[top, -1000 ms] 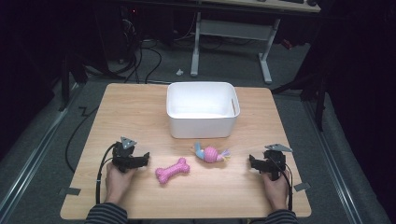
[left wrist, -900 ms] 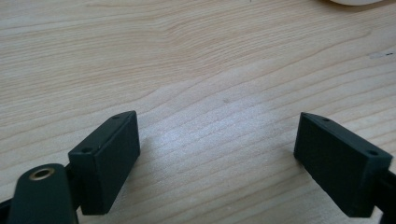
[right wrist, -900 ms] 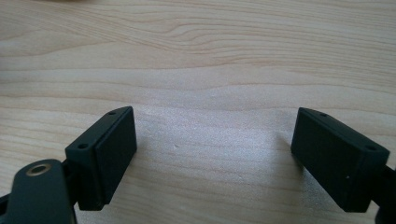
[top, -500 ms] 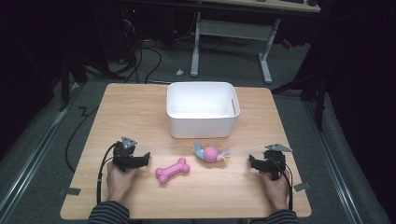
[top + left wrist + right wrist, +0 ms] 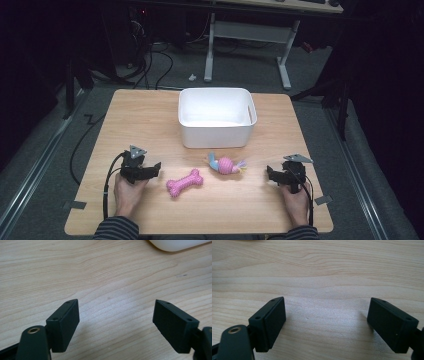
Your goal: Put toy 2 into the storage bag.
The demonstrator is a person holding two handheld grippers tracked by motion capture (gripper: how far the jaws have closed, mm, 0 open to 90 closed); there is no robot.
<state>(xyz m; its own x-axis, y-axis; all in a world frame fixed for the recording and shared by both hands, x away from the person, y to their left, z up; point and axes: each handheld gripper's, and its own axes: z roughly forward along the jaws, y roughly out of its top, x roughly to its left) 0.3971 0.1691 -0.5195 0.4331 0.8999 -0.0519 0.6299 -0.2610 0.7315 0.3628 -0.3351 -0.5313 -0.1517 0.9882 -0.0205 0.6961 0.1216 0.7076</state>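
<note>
I see my left gripper [image 5: 156, 169] low over the near left part of the wooden table [image 5: 150, 115]. Its jaws have just been closing a little, but they stand wide apart and there is only bare wood between them in the left gripper view. My right gripper [image 5: 270, 173] is low over the near right part of the table. Its jaws are also wide apart, with nothing between them.

The pink bone toy [image 5: 184, 182] lies flat on the table just beside the left gripper, on the side toward the middle, and it is not touched. The small pink and blue toy with a tail [image 5: 224, 164] lies near the bone, between it and the right gripper, a little farther from me. The white plastic bin [image 5: 216, 136] stands upright behind both toys, near the middle of the table; I see its corner [image 5: 175, 243] at the top of the left gripper view.
</note>
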